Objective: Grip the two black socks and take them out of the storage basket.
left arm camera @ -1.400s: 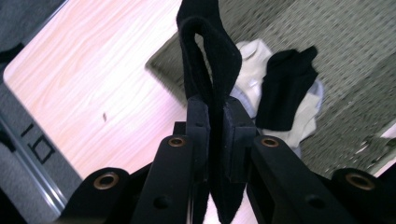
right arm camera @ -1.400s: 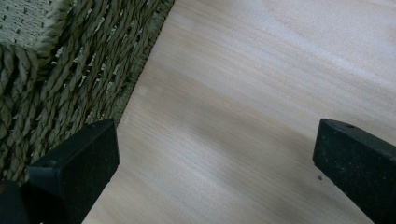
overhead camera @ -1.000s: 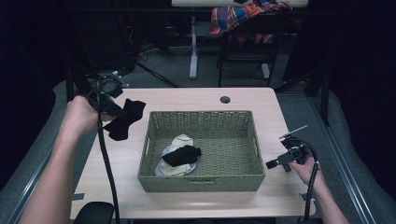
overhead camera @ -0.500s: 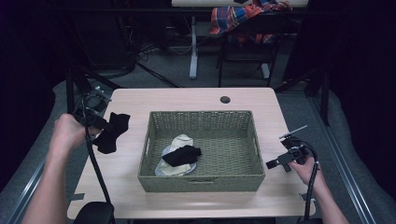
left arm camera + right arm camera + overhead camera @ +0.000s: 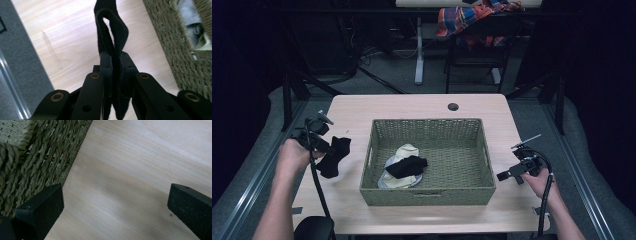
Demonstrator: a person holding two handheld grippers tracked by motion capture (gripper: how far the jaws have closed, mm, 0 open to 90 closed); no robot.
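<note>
Hanging from the left gripper [image 5: 113, 65], black sock [image 5: 112, 32] clamped between its pads.

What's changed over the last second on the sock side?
The left gripper, shut on the black sock, has carried it down and away from the basket toward the table's left edge; the sock now reaches the tabletop. The right gripper, open, and the socks in the basket stayed put.

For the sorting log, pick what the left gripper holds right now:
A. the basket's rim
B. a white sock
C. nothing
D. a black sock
D: in the left gripper view, the left gripper has its jaws clamped on the black sock, over the table beside the wicker basket.
</note>
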